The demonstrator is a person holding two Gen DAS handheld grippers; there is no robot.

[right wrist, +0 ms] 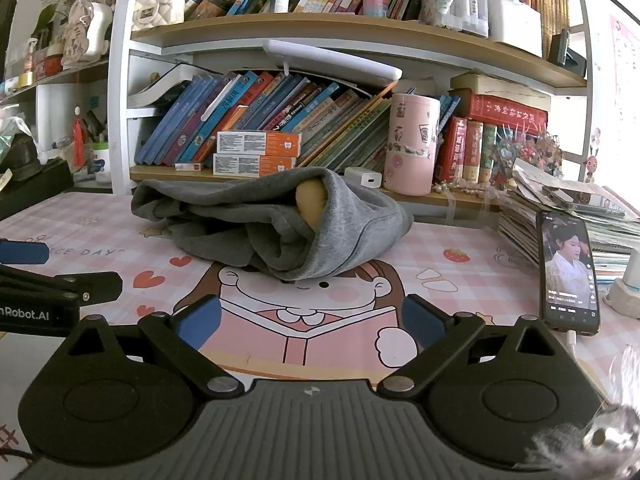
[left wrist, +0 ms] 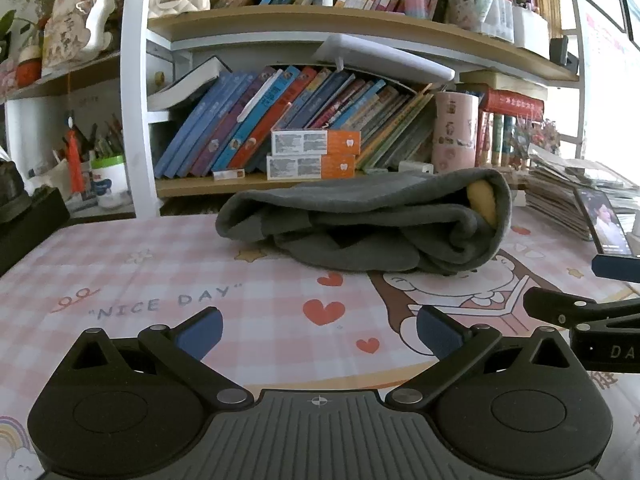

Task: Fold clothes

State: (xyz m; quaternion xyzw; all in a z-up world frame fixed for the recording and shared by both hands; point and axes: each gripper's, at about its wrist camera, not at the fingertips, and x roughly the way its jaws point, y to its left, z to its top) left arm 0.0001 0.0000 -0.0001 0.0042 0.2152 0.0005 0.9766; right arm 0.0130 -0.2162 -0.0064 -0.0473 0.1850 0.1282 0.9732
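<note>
**Hovering over the mat, both tools empty, grey garment bundled ahead**

Holding both grippers low over the desk, we see the left gripper [left wrist: 319,330] with its blue pads spread wide and nothing between them; the right gripper [right wrist: 311,320] stands equally wide, also empty. Neither touches the cloth.

The grey garment [left wrist: 360,220] lies in a loose, rolled heap on the pink checked desk mat [left wrist: 160,272], well ahead of both tools, with a yellow patch [right wrist: 310,204] showing inside its folds. It sits on the mat just in front of the bookshelf [right wrist: 360,28].

Readable writing: "NICE DAY" [left wrist: 168,304] printed on the mat beside red hearts; in the right wrist view the other tool's body at the left edge reads "nRobot.AI" [right wrist: 24,314], and in the left wrist view the other tool shows "DA" [left wrist: 622,352].

Two orange and white boxes [left wrist: 314,154] are stacked on the lower shelf; their print is too small to read. A phone [right wrist: 570,272] lies on the mat at right, screen lit, beside a pile of papers [right wrist: 560,208]. A pink cup [right wrist: 412,144] stands on the shelf.
</note>
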